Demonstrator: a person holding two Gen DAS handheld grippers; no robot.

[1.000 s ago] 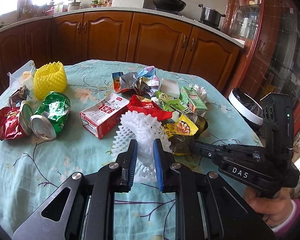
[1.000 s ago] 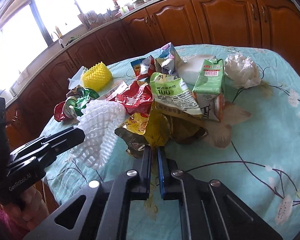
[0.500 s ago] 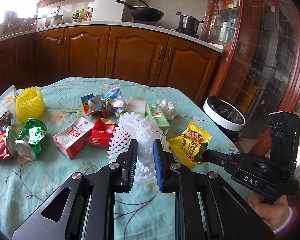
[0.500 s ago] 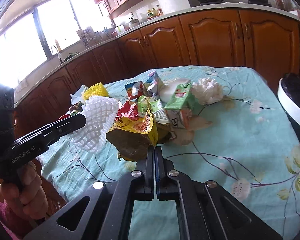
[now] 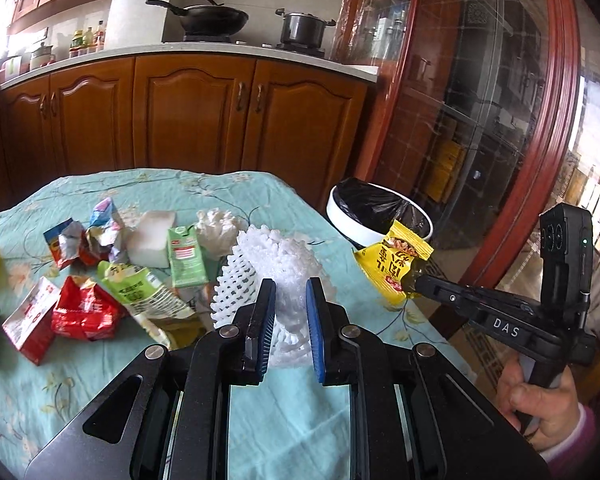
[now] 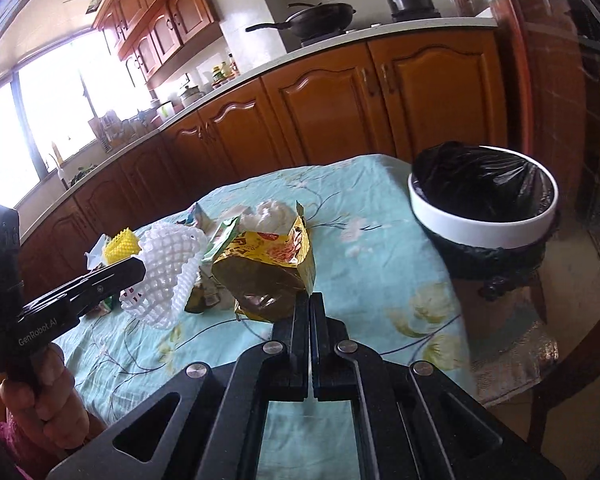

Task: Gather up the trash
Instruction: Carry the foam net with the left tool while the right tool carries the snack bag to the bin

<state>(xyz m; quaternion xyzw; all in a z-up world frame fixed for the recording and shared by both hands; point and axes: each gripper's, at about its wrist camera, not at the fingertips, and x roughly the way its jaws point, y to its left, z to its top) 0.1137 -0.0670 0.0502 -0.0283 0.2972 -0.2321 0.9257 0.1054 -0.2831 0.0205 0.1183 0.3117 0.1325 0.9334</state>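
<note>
My left gripper (image 5: 290,304) is shut on a white foam fruit net (image 5: 276,264), which hangs above the table; the same net (image 6: 168,264) shows at the left of the right wrist view, in that gripper (image 6: 138,270). My right gripper (image 6: 309,300) is shut on a yellow snack wrapper (image 6: 268,268), lifted off the cloth; in the left wrist view this wrapper (image 5: 394,258) hangs from the right gripper (image 5: 418,280) just in front of the bin (image 5: 376,216). The white-rimmed bin (image 6: 484,208) with a black liner stands on the floor past the table's right edge.
Left on the teal floral tablecloth (image 5: 80,368) are a green carton (image 5: 186,256), a green pouch (image 5: 136,288), a red wrapper (image 5: 82,312), a red-white box (image 5: 30,320), crumpled wrappers (image 5: 86,236), a white block (image 5: 150,238) and white tissue (image 5: 220,228). Wooden cabinets (image 5: 196,112) stand behind.
Both grippers swung right toward the bin and rose. The yellow wrapper came up off the pile in the right gripper; the foam net stayed held in the left.
</note>
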